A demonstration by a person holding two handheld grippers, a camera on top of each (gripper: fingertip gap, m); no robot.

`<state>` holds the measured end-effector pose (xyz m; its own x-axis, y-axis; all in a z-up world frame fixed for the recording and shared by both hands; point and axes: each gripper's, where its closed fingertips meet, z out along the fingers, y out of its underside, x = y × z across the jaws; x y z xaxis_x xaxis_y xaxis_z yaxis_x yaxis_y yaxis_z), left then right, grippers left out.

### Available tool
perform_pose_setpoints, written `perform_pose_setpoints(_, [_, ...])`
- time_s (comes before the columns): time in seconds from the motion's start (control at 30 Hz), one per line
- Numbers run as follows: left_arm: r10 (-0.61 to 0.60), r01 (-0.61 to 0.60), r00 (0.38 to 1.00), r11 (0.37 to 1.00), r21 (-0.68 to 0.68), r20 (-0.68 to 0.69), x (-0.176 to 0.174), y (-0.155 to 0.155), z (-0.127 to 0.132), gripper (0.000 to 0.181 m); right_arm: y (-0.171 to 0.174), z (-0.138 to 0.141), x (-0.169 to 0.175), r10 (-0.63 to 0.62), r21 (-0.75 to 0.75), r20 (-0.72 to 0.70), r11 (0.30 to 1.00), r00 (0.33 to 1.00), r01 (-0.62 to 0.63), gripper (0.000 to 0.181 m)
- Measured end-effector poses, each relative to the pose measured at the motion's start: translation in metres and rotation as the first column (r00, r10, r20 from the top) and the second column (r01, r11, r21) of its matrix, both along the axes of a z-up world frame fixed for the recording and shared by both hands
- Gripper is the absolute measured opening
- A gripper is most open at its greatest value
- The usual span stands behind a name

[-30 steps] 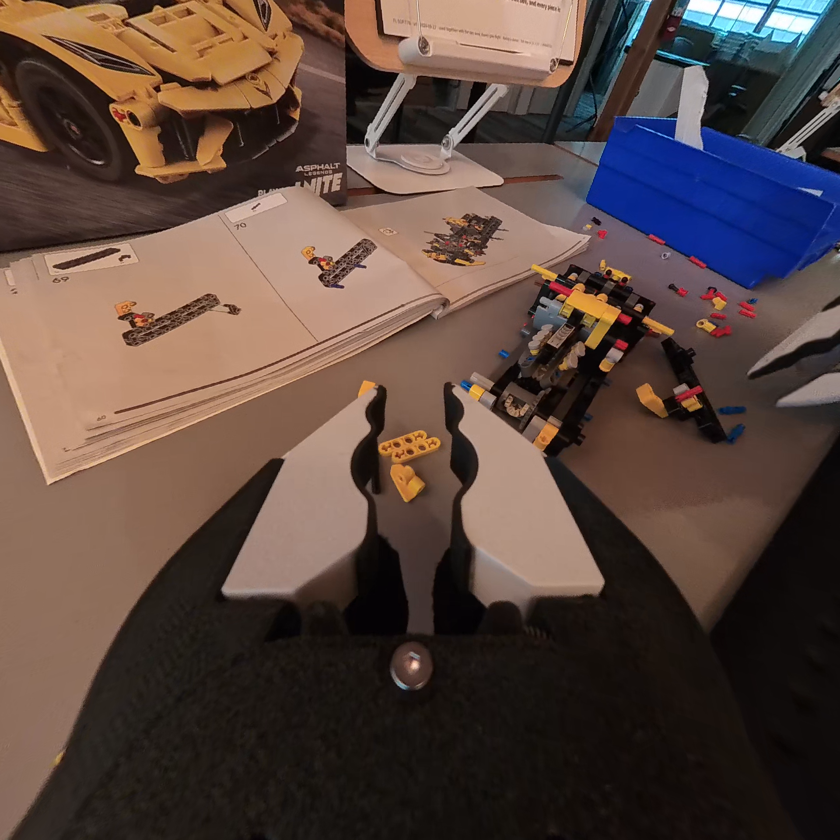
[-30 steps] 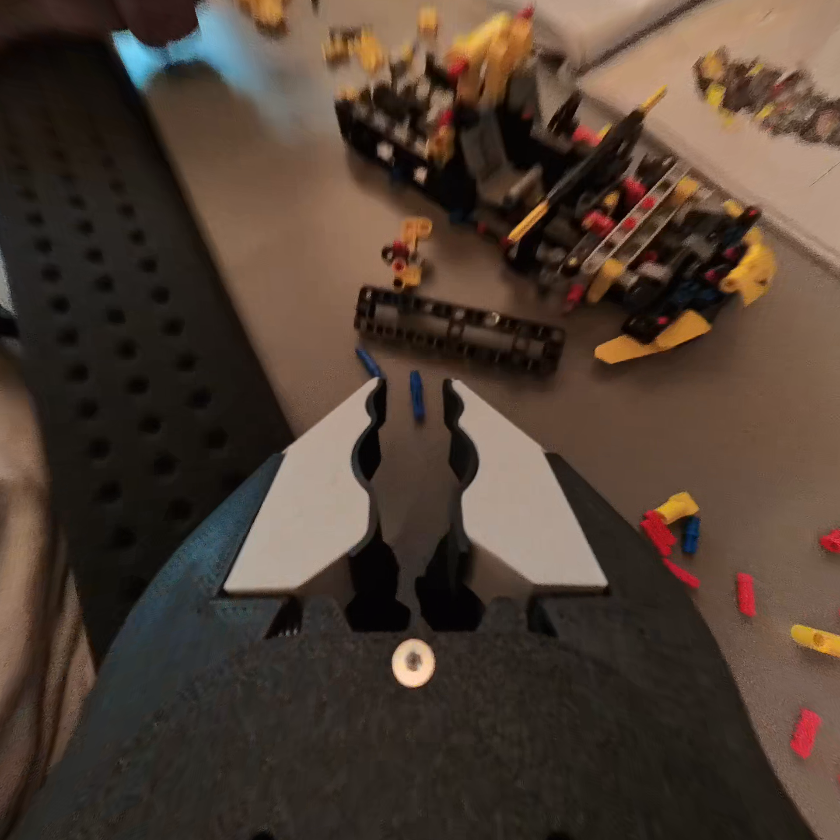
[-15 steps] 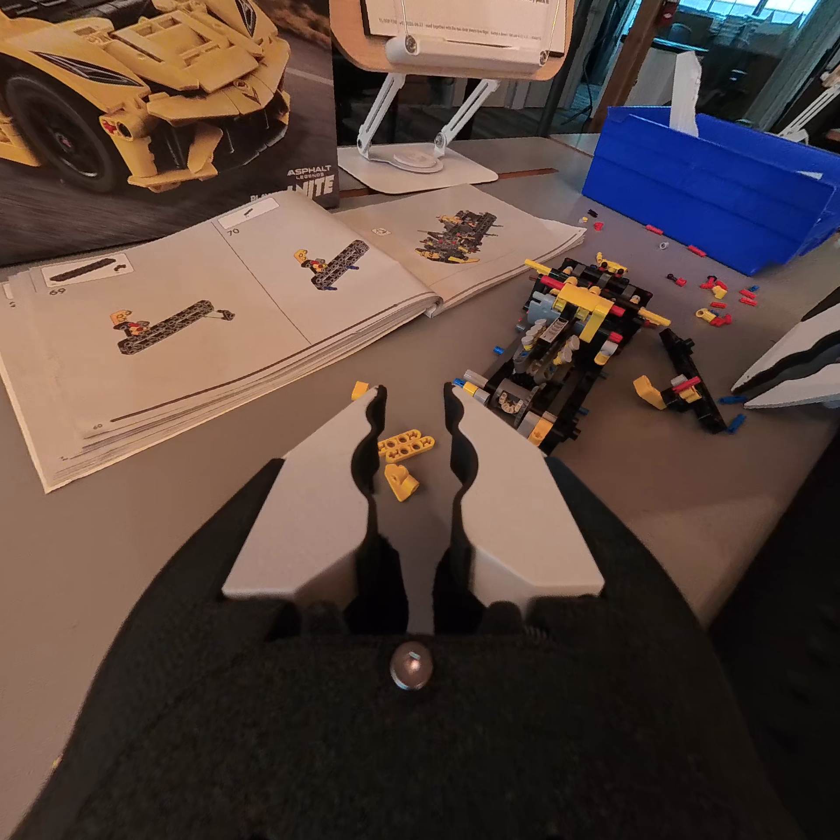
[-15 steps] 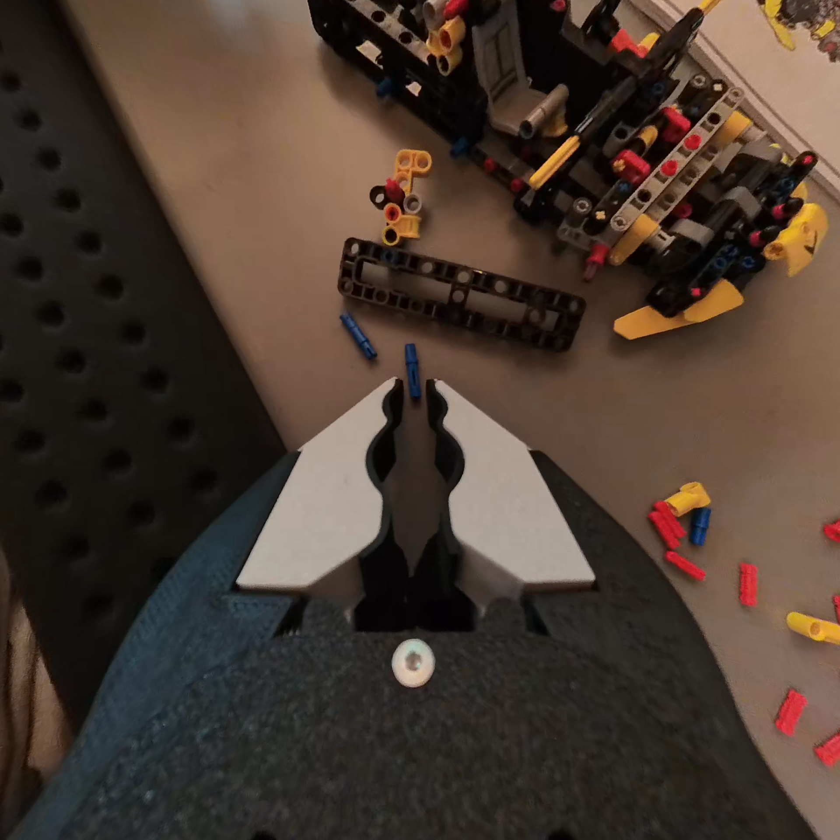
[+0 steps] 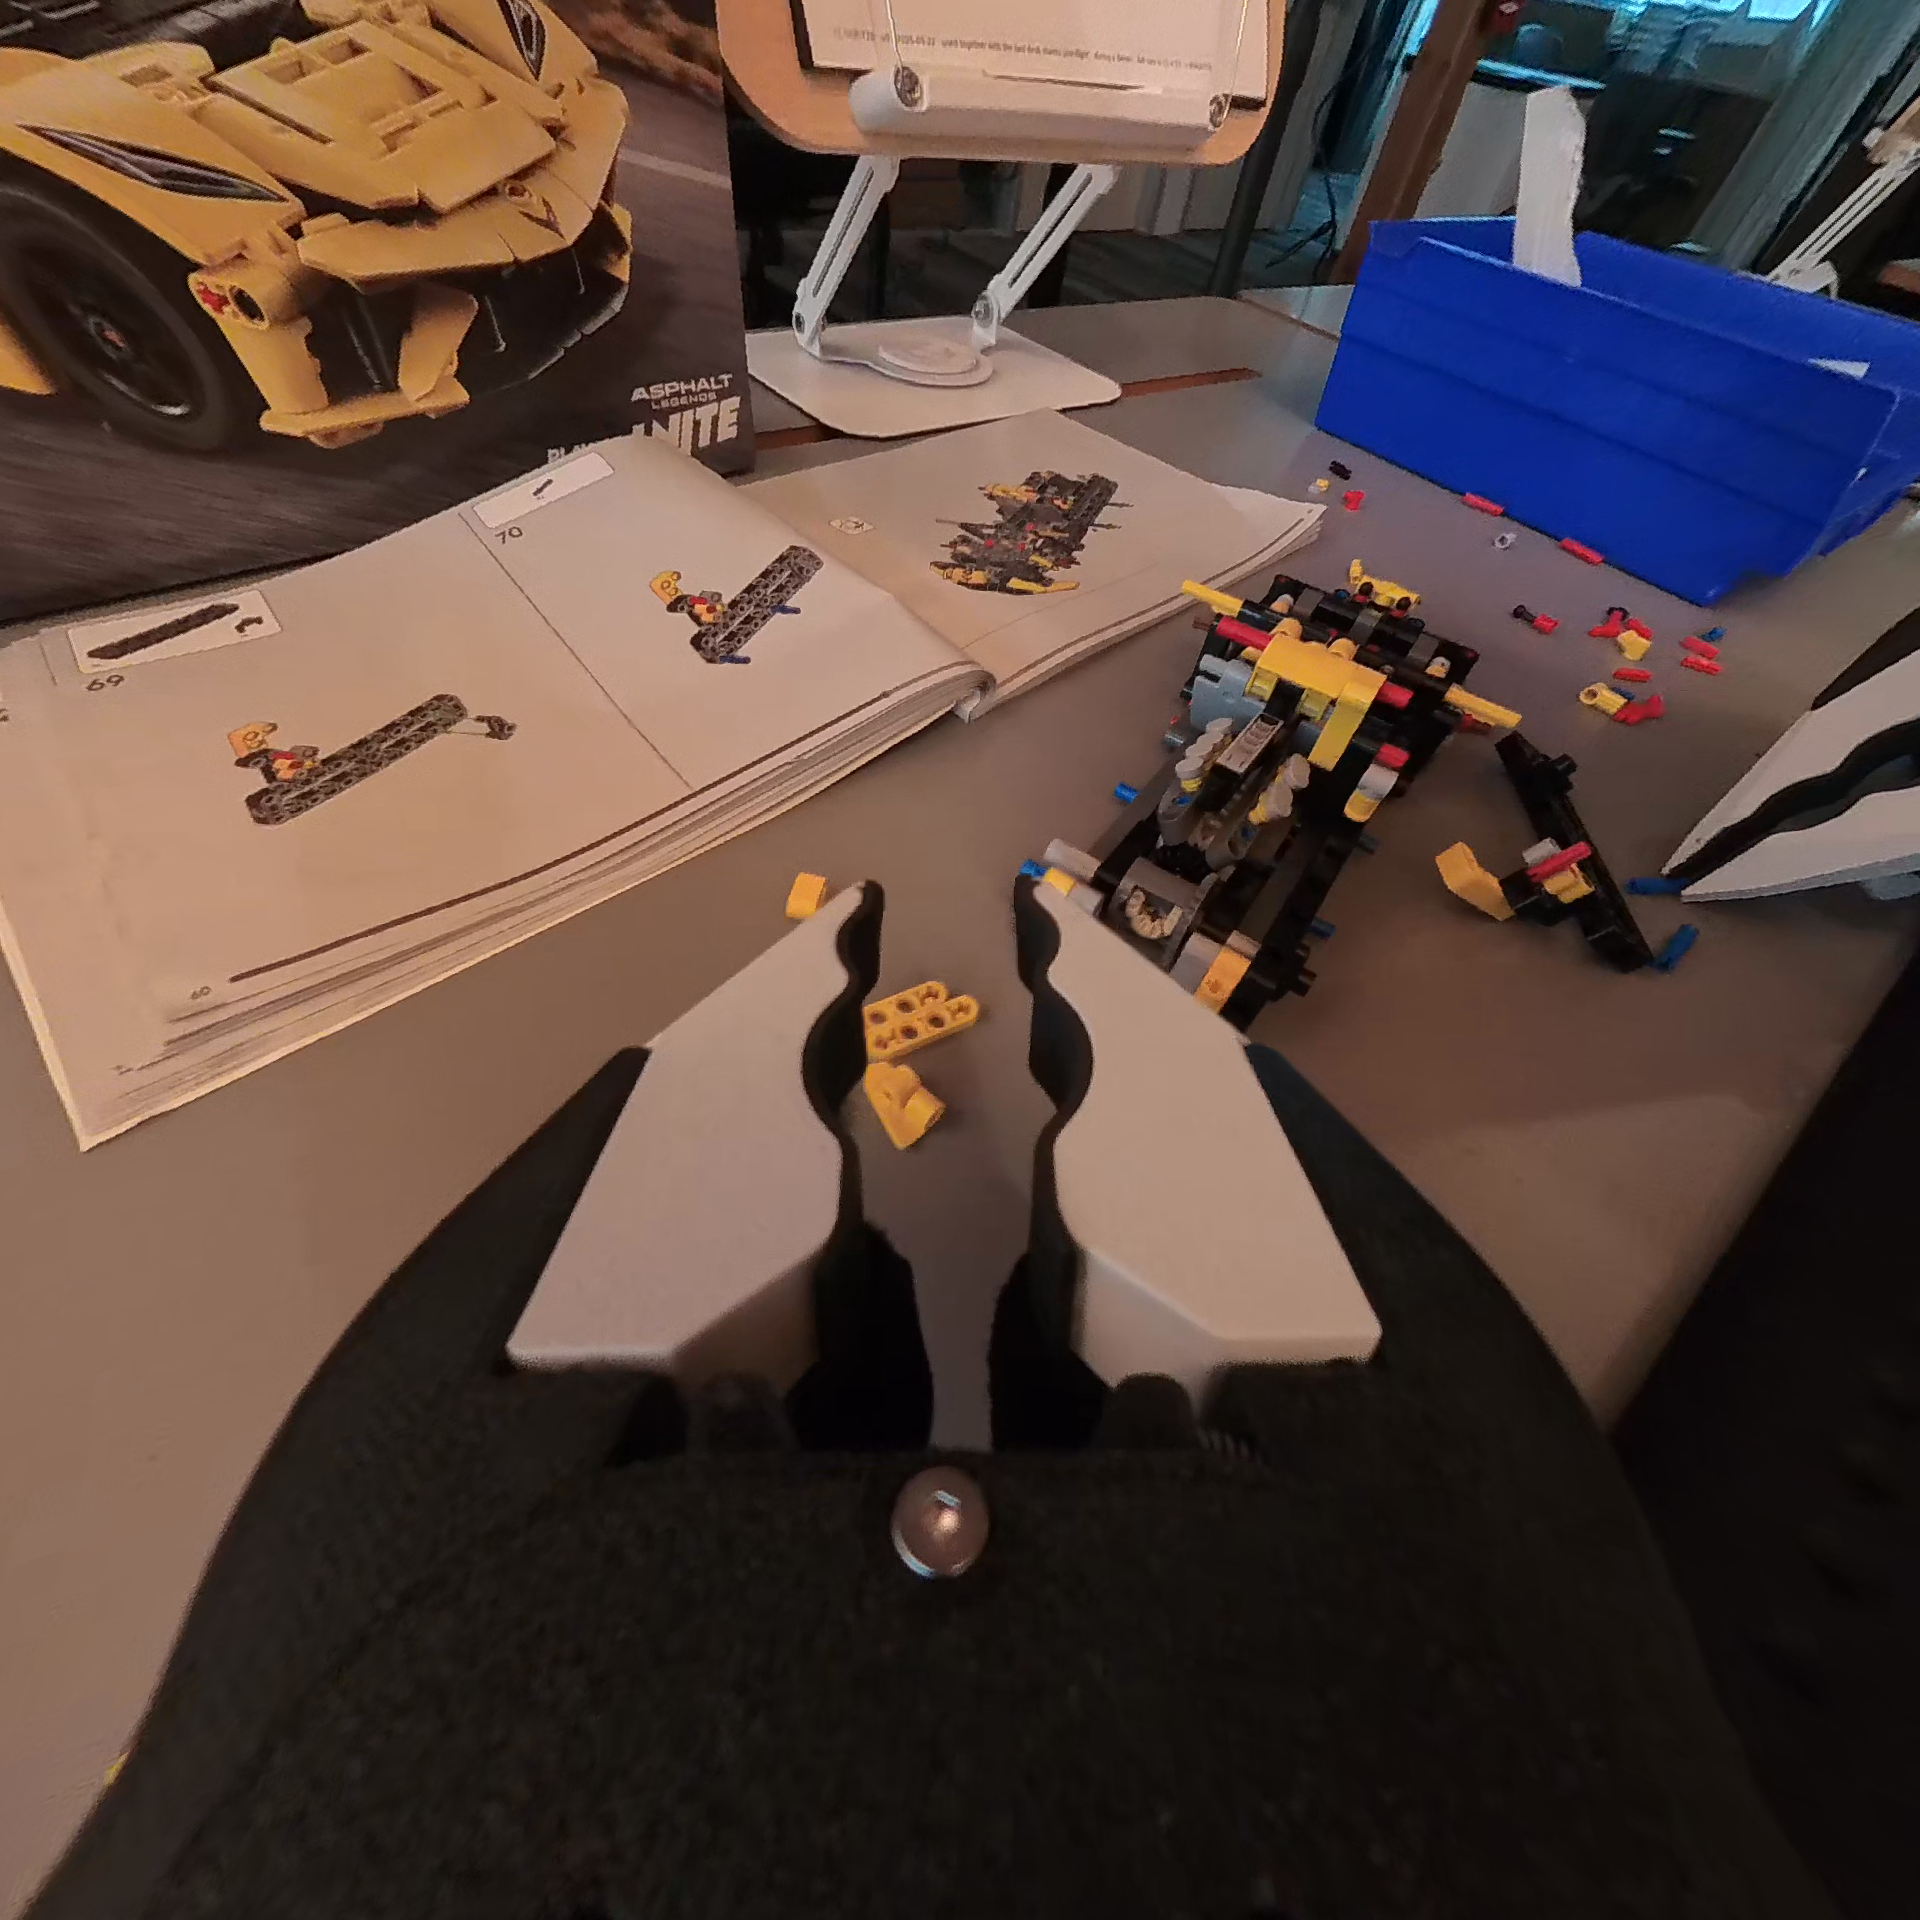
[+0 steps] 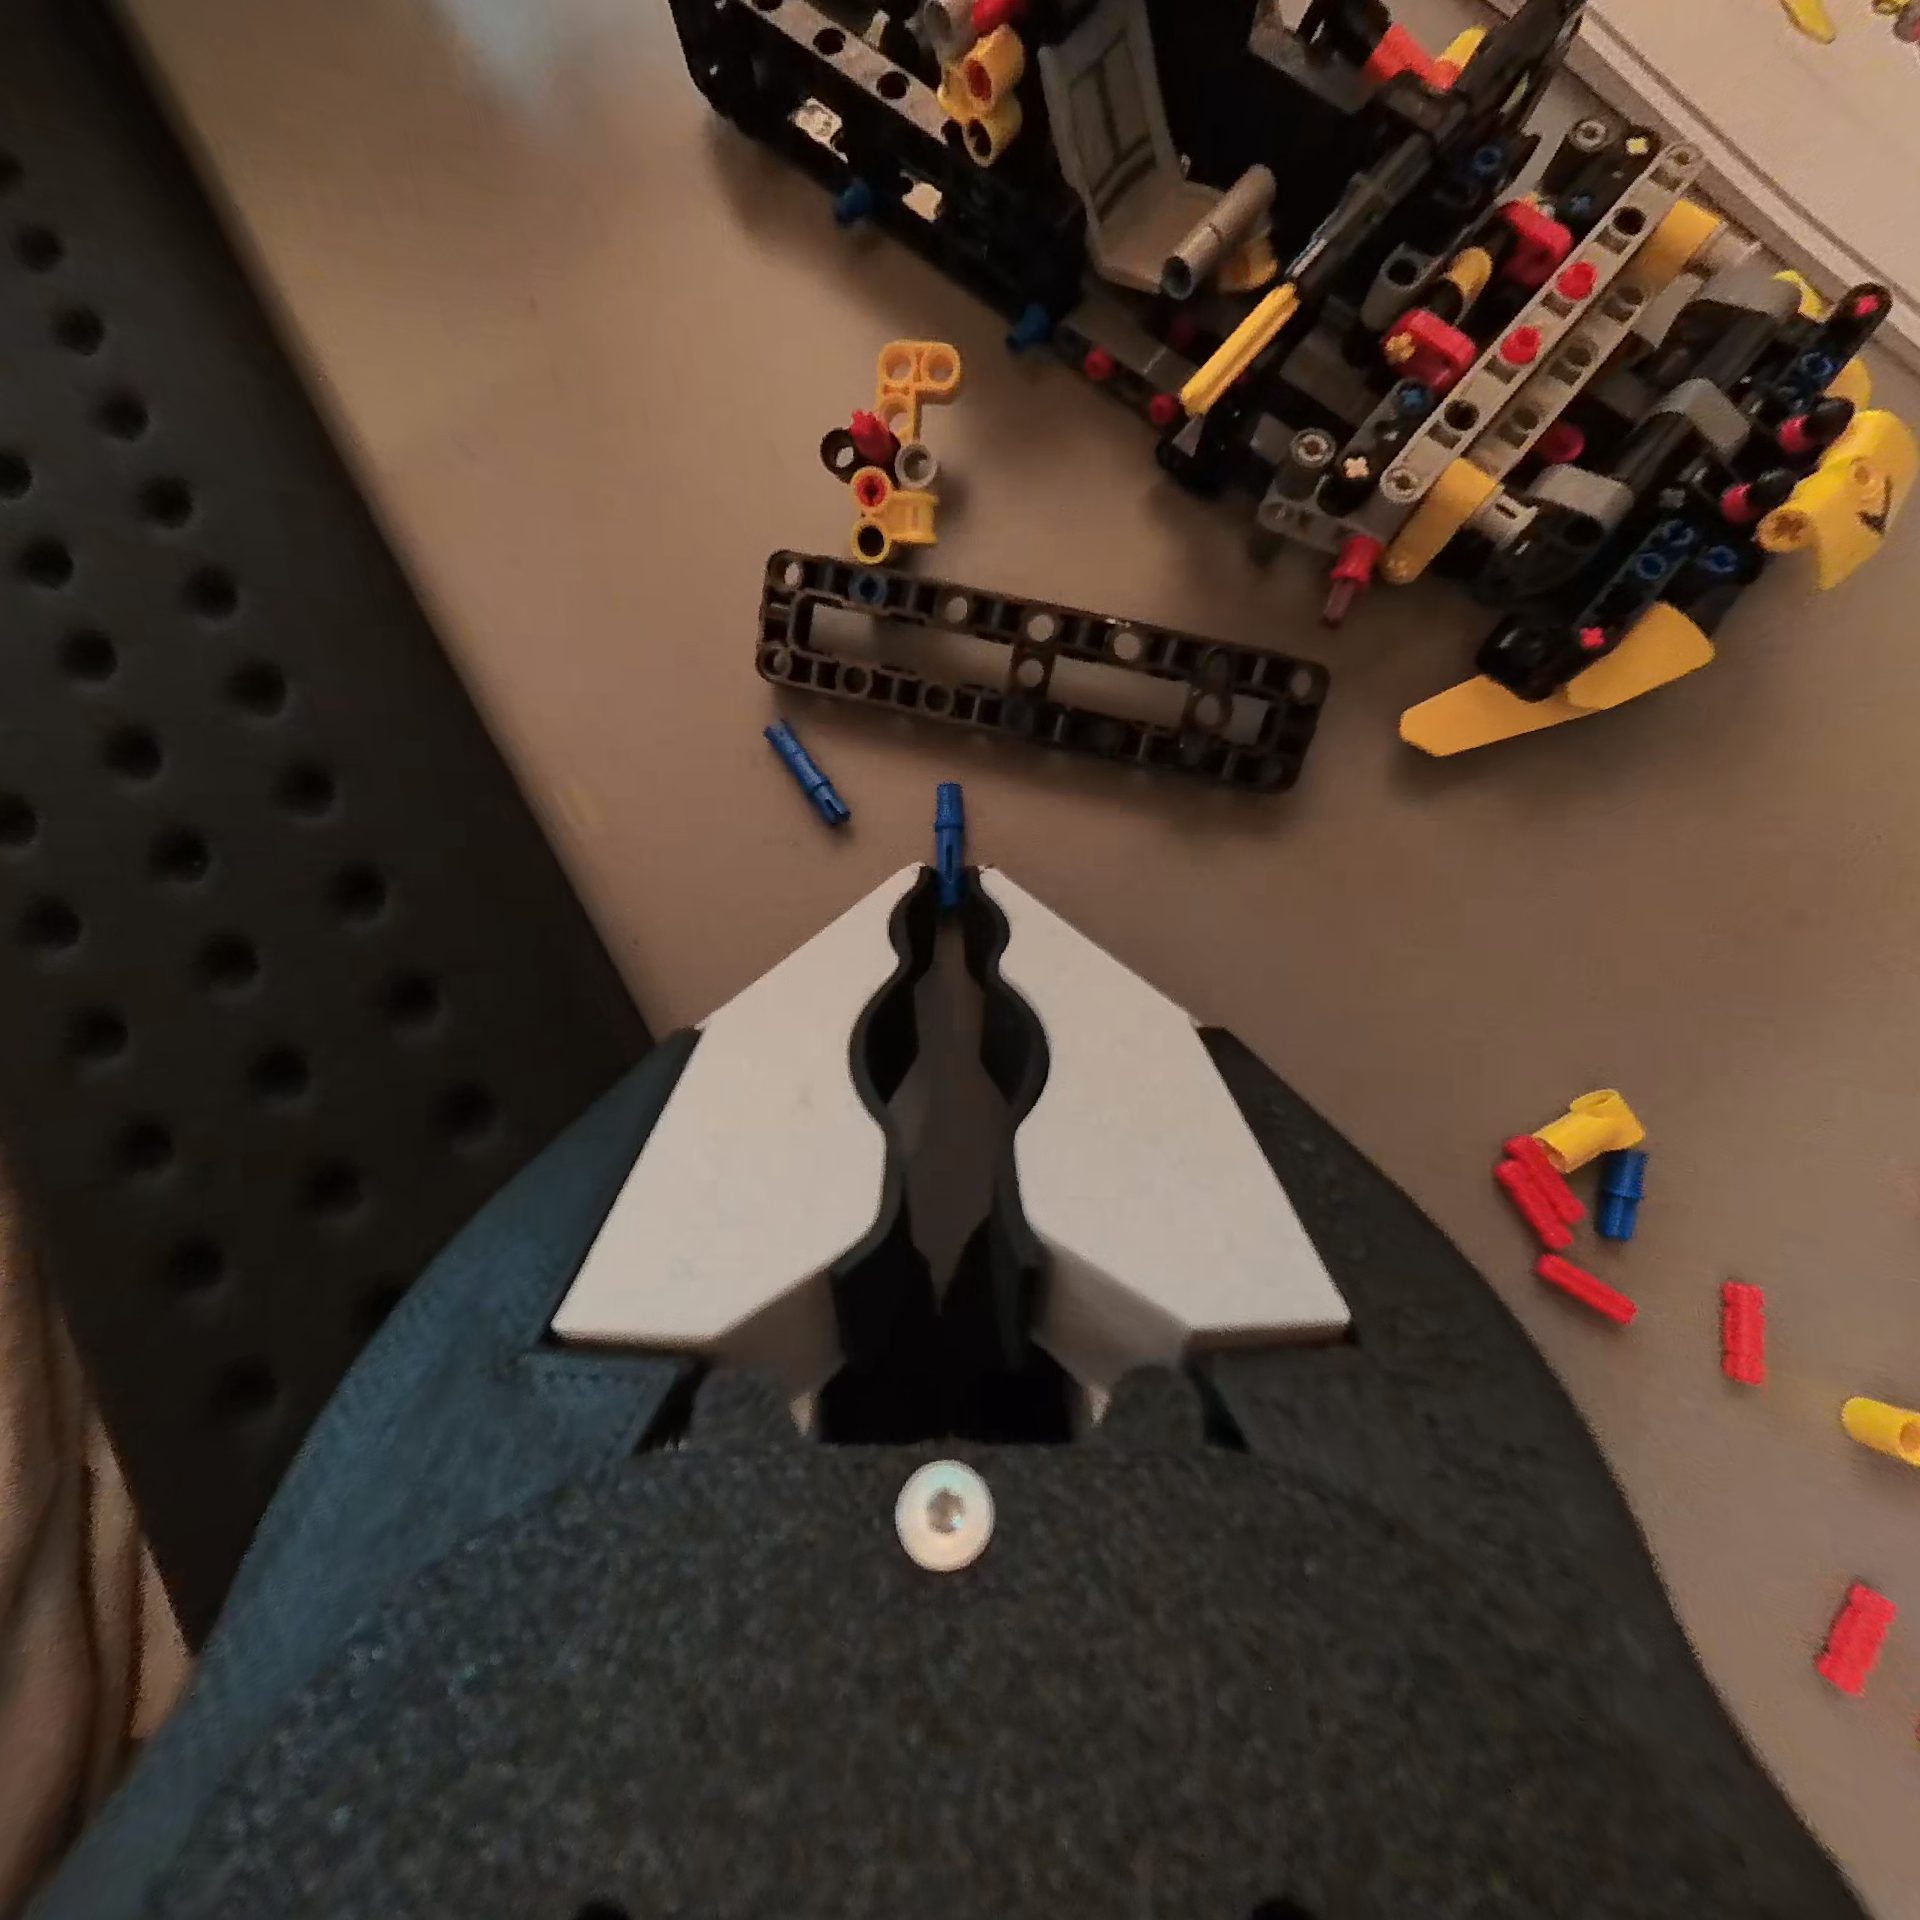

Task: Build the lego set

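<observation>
In the right wrist view alone, the right gripper [image 6: 948,878] pinches a blue pin [image 6: 948,831]; the left gripper [image 5: 943,902] gapes over yellow pieces [image 5: 914,1023].

Booklet [image 5: 499,717] lies left of the chassis [image 5: 1278,790]; bin [image 5: 1621,416] seemingly behind it.

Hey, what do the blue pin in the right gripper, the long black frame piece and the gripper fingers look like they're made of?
Blue pin: moulded plastic by the look, even colour, slight sheen. Long black frame: probably the same hard plastic, semi-gloss, with crisp moulded holes. Fingers of the right gripper: matte pale grey faces with dark inner liners; likely plastic, perhaps printed, but the look leaves that open.
</observation>
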<state>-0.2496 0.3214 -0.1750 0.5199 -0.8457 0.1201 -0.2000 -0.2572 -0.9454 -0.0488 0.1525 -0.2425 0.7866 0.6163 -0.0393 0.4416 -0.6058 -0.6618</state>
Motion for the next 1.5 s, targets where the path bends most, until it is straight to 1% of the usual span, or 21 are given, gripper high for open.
perform_pose_setpoints(0.03, [-0.015, 0.015, 1.0, 1.0, 0.006, 0.024, 0.003, -0.003, 0.005, 0.026, 0.0, 0.003, -0.002, 0.003, 0.008, -0.011, 1.0, 1.0, -0.003, 0.004])
perform_pose_setpoints(0.1, [-0.076, 0.076, 0.992, 0.997, 0.004, 0.096, 0.012, -0.017, 0.018, 0.026, 0.006, 0.02, -0.007, -0.003, 0.094, -0.07, 0.995, 0.998, 0.01, 0.004])
perform_pose_setpoints(0.2, [-0.203, 0.227, 0.946, 0.971, -0.071, 0.254, 0.037, -0.051, 0.04, 0.026, 0.015, 0.067, -0.036, 0.054, 0.261, -0.293, 0.965, 0.955, 0.025, 0.003])
perform_pose_setpoints(0.27, [-0.291, 0.347, 0.892, 0.931, -0.111, 0.347, 0.057, -0.081, 0.052, 0.026, 0.022, 0.099, -0.06, 0.128, 0.386, -0.434, 0.921, 0.891, 0.056, 0.003])
perform_pose_setpoints(0.3, [-0.33, 0.406, 0.863, 0.903, -0.136, 0.383, 0.067, -0.096, 0.054, 0.026, 0.025, 0.115, -0.07, 0.156, 0.441, -0.503, 0.892, 0.85, 0.097, 0.004])
perform_pose_setpoints(0.33, [-0.359, 0.452, 0.84, 0.878, -0.158, 0.408, 0.077, -0.109, 0.054, 0.026, 0.029, 0.128, -0.076, 0.162, 0.462, -0.581, 0.872, 0.798, 0.159, 0.004])
perform_pose_setpoints(0.37, [-0.375, 0.469, 0.831, 0.869, -0.158, 0.41, 0.084, -0.119, 0.054, 0.026, 0.032, 0.138, -0.081, 0.162, 0.436, -0.665, 0.877, 0.729, 0.203, 0.004])
perform_pose_setpoints(0.43, [-0.38, 0.432, 0.853, 0.898, -0.076, 0.359, 0.093, -0.128, 0.055, 0.027, 0.038, 0.142, -0.09, 0.123, 0.301, -0.798, 0.93, 0.59, 0.212, 0.003])
perform_pose_setpoints(0.5, [-0.34, 0.338, 0.895, 0.939, 0.057, 0.289, 0.095, -0.127, 0.058, 0.027, 0.043, 0.141, -0.098, 0.082, 0.194, -0.88, 0.961, 0.469, 0.196, 0.003])
perform_pose_setpoints(0.57, [-0.3, 0.262, 0.934, 0.945, 0.198, 0.196, 0.095, -0.126, 0.059, 0.027, 0.047, 0.139, -0.099, 0.038, 0.123, -0.924, 0.972, 0.38, 0.201, 0.003])
perform_pose_setpoints(0.6, [-0.263, 0.217, 0.954, 0.937, 0.274, 0.143, 0.095, -0.123, 0.058, 0.027, 0.047, 0.137, -0.101, 0.018, 0.088, -0.935, 0.979, 0.354, 0.182, 0.003])
perform_pose_setpoints(0.7, [-0.198, 0.162, 0.979, 0.895, 0.416, 0.044, 0.096, -0.123, 0.058, 0.028, 0.046, 0.132, -0.108, -0.007, 0.04, -0.939, 0.991, 0.343, 0.129, 0.003])
perform_pose_setpoints(0.77, [-0.2, 0.179, 0.98, 0.887, 0.425, 0.006, 0.099, -0.125, 0.053, 0.034, 0.045, 0.132, -0.109, -0.001, 0.05, -0.933, 0.99, 0.36, 0.13, 0.003])
perform_pose_setpoints(0.87, [-0.227, 0.204, 0.974, 0.88, 0.429, 0.003, 0.102, -0.128, 0.052, 0.035, 0.044, 0.125, -0.115, -0.01, 0.028, -0.92, 0.995, 0.391, 0.092, 0.003])
perform_pose_setpoints(1.0, [-0.238, 0.224, 0.971, 0.863, 0.452, -0.025, 0.104, -0.132, 0.049, 0.031, 0.042, 0.121, -0.122, -0.003, 0.029, -0.906, 0.997, 0.424, 0.069, 0.003])
perform_pose_setpoints(1.07, [-0.245, 0.242, 0.968, 0.845, 0.477, -0.058, 0.105, -0.134, 0.046, 0.024, 0.041, 0.117, -0.126, -0.01, 0.012, -0.897, 0.999, 0.442, 0.047, 0.003])
perform_pose_setpoints(1.13, [-0.234, 0.246, 0.968, 0.815, 0.524, -0.091, 0.104, -0.135, 0.045, 0.022, 0.039, 0.117, -0.126, -0.008, 0.003, -0.901, 1.0, 0.433, 0.026, 0.003])
perform_pose_setpoints(1.27, [-0.253, 0.281, 0.959, 0.786, 0.551, -0.13, 0.102, -0.137, 0.041, 0.018, 0.036, 0.114, -0.128, -0.02, -0.033, -0.908, 0.999, 0.419, -0.023, 0.004])
perform_pose_setpoints(1.37, [-0.25, 0.294, 0.956, 0.764, 0.575, -0.156, 0.101, -0.137, 0.039, 0.018, 0.033, 0.115, -0.129, -0.025, -0.055, -0.922, 0.996, 0.386, -0.068, 0.013])
perform_pose_setpoints(1.43, [-0.25, 0.3, 0.954, 0.747, 0.594, -0.167, 0.101, -0.139, 0.039, 0.017, 0.032, 0.115, -0.129, -0.042, -0.082, -0.93, 0.992, 0.364, -0.094, 0.009])
perform_pose_setpoints(1.5, [-0.252, 0.311, 0.95, 0.743, 0.592, -0.183, 0.101, -0.139, 0.036, 0.017, 0.032, 0.111, -0.128, -0.06, -0.106, -0.923, 0.989, 0.38, -0.102, 0.006])
